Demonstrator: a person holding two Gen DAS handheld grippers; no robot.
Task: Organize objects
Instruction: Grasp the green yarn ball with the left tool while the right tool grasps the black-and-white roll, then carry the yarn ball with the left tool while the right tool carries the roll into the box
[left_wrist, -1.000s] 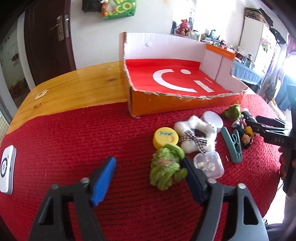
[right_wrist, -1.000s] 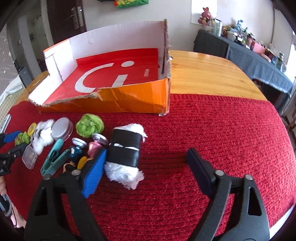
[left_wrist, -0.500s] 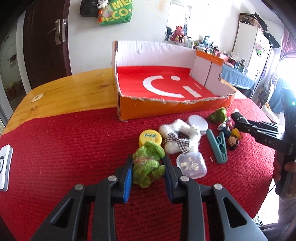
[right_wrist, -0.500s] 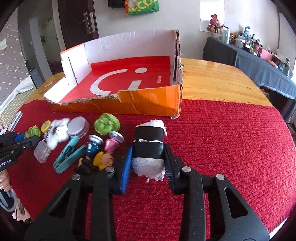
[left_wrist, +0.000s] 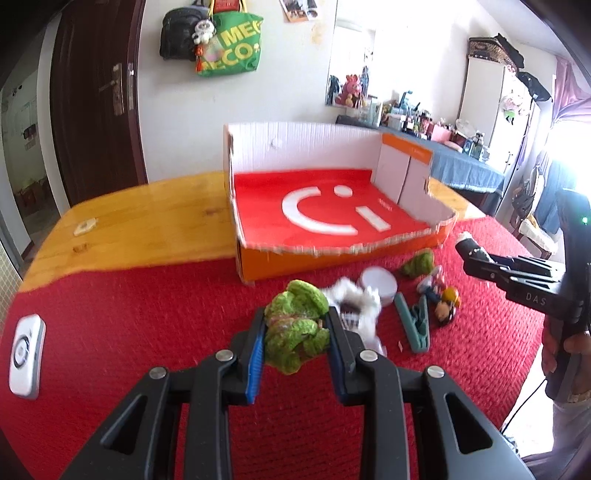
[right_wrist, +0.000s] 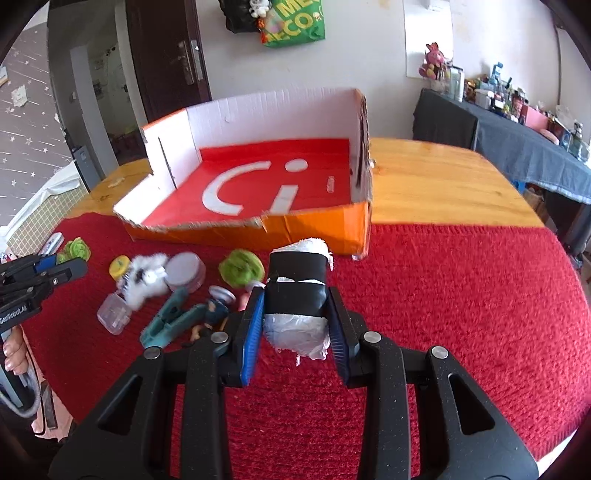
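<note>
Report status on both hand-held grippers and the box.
Left hand-held gripper shut on green knitted toy. Right hand-held gripper shut on black-and-white bundle. Orange box ahead, nothing in it, path clear.

You get bright daylight from the blown-out window (left_wrist: 565, 147) at the left view's right edge. Fisheye bending curves the glossy wooden table (left_wrist: 147, 218) (faint glare there), corners go black, and the white fluffy toy (left_wrist: 354, 299) smears with motion blur.

i see a dark door (left_wrist: 96, 99) upper left, white wall (left_wrist: 177, 122) w/ green bag (left_wrist: 231, 44), bright window (left_wrist: 569, 147) far right.
</note>
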